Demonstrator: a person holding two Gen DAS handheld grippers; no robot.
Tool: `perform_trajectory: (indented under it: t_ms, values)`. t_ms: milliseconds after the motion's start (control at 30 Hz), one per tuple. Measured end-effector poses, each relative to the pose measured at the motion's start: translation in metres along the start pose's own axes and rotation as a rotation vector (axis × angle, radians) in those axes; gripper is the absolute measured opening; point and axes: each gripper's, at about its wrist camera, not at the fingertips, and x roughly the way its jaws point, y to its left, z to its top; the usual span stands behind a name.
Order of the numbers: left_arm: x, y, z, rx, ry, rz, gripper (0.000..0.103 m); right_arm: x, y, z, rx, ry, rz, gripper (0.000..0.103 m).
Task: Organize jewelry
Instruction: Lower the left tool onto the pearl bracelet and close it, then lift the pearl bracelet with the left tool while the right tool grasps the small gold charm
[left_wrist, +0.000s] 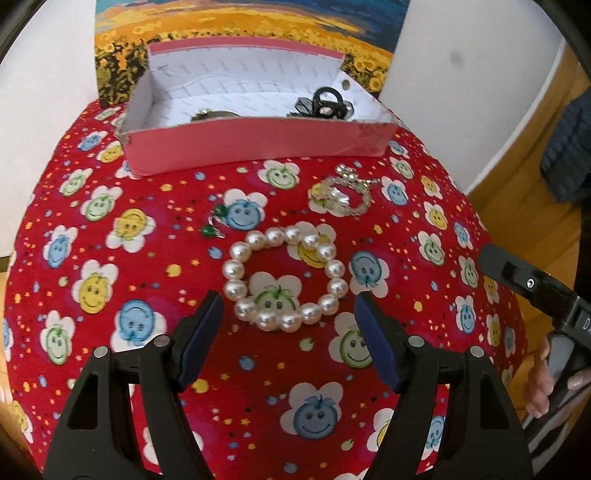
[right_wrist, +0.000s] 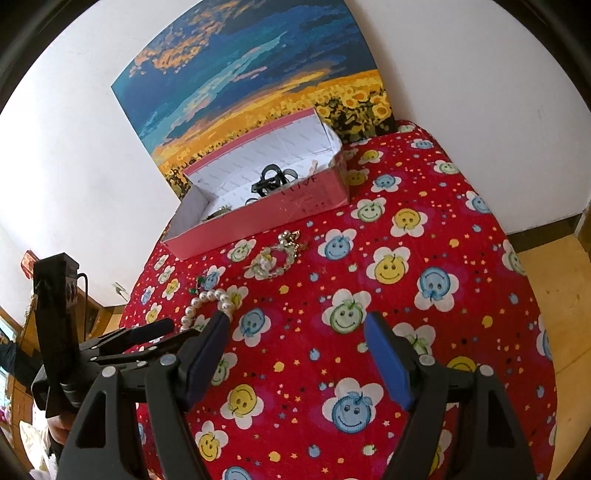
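A white pearl bracelet (left_wrist: 285, 276) lies flat on the red smiley-print cloth (left_wrist: 110, 221). My left gripper (left_wrist: 288, 301) hovers over its near side, open, the pearls lying between and just beyond the blue pads, untouched. Beyond it lie a clear crystal bracelet (left_wrist: 341, 194) and a pair of green bead earrings (left_wrist: 212, 223). At the back stands a pink cardboard box (left_wrist: 255, 146) with dark jewelry inside. In the right wrist view my right gripper (right_wrist: 295, 325) is open over bare cloth, with the pearl bracelet (right_wrist: 207, 302) to its left and the box (right_wrist: 258, 218) farther back.
A sunflower-field painting (right_wrist: 258, 92) leans on the white wall behind the box. The round table drops off to wooden floor (right_wrist: 554, 295) on the right. A hand (left_wrist: 539, 384) holds the other gripper's handle at the right edge of the left wrist view.
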Motion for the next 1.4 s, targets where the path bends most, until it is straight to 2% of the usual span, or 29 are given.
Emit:
perform_trajectory:
  t_ms: [67,167,333,467,700,767,833,867,967,1000,1033,1233,1400]
  values:
    - [0.008,-0.001,-0.002,-0.004,0.015,-0.014,0.071,0.001,-0.001,0.0,-0.006,0.004,-0.005,0.077]
    - [0.011,-0.005,-0.004,0.01,-0.02,0.004,0.072,0.001,-0.002,0.0,-0.009,0.0,-0.005,0.077]
    - [0.019,-0.014,-0.006,0.072,-0.057,0.025,0.08,0.004,-0.003,0.001,-0.012,0.005,-0.008,0.077]
    - [0.028,-0.026,-0.009,0.173,-0.063,0.102,0.085,0.006,-0.005,0.002,-0.003,0.005,-0.009,0.077]
    - [0.035,-0.023,0.003,0.117,-0.075,0.099,0.085,0.009,-0.005,0.0,-0.011,0.013,-0.007,0.077]
    - [0.037,-0.023,0.006,0.112,-0.088,0.115,0.076,0.01,-0.005,0.0,-0.009,0.015,-0.004,0.077]
    - [0.036,-0.023,0.007,0.116,-0.106,0.135,0.056,0.01,-0.005,0.001,-0.011,0.015,-0.005,0.077]
    - [0.035,-0.023,0.007,0.112,-0.111,0.133,0.048,0.01,-0.005,0.001,-0.013,0.014,-0.006,0.077]
    - [0.031,-0.021,0.006,0.109,-0.116,0.125,0.041,0.01,-0.004,0.001,-0.017,0.011,-0.009,0.077]
    - [0.03,-0.02,0.006,0.109,-0.118,0.115,0.03,0.01,-0.004,0.001,-0.017,0.011,-0.011,0.077]
    - [0.029,-0.019,0.006,0.109,-0.119,0.092,0.011,0.011,-0.004,0.001,-0.017,0.013,-0.01,0.077]
    - [0.023,-0.018,0.004,0.099,-0.117,0.042,0.011,0.017,0.0,0.001,-0.028,0.031,-0.016,0.077]
    - [0.007,-0.019,0.002,0.094,-0.156,0.011,0.011,0.021,0.006,0.002,-0.043,0.034,-0.02,0.077]
